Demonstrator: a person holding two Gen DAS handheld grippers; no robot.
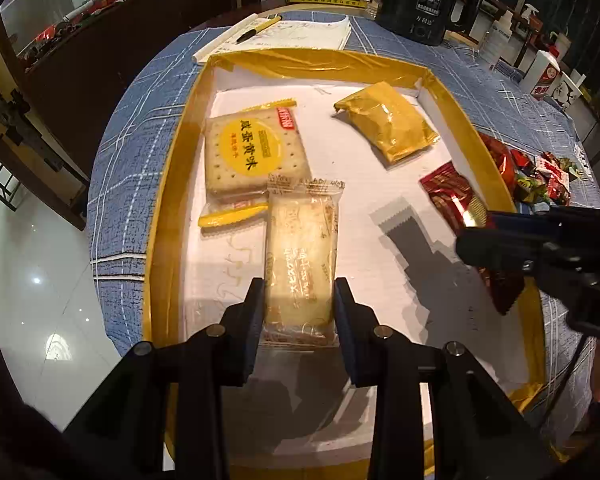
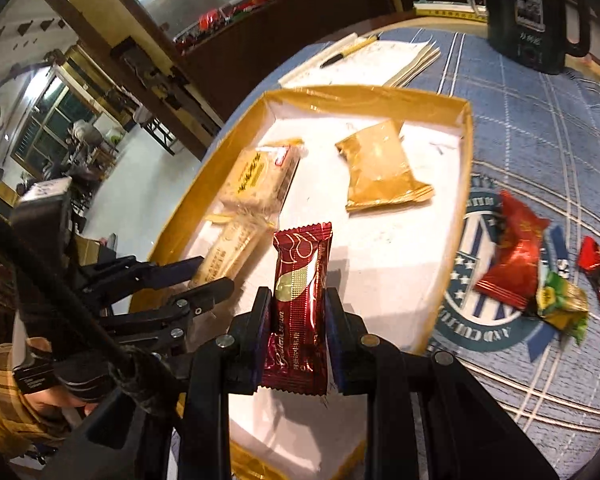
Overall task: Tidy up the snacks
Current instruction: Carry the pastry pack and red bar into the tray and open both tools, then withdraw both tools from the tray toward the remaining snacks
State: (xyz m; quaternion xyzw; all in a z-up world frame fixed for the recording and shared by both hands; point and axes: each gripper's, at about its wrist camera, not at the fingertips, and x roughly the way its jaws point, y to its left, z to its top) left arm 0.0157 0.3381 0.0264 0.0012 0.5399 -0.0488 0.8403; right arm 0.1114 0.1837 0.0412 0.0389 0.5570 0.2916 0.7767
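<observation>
While both hold snacks over the tray (image 1: pixel 168 216), we note the left hand-held gripper (image 1: pixel 299 308) clamps a pale biscuit pack (image 1: pixel 300 248) lengthwise, pointing far; the right hand-held gripper (image 2: pixel 298 320) clamps a red wafer pack (image 2: pixel 298 300) likewise.

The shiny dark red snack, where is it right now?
The dark red snack is clamped in the right gripper, held over the white floor of the yellow-rimmed tray, right of the pale cracker pack in the left gripper.
</observation>
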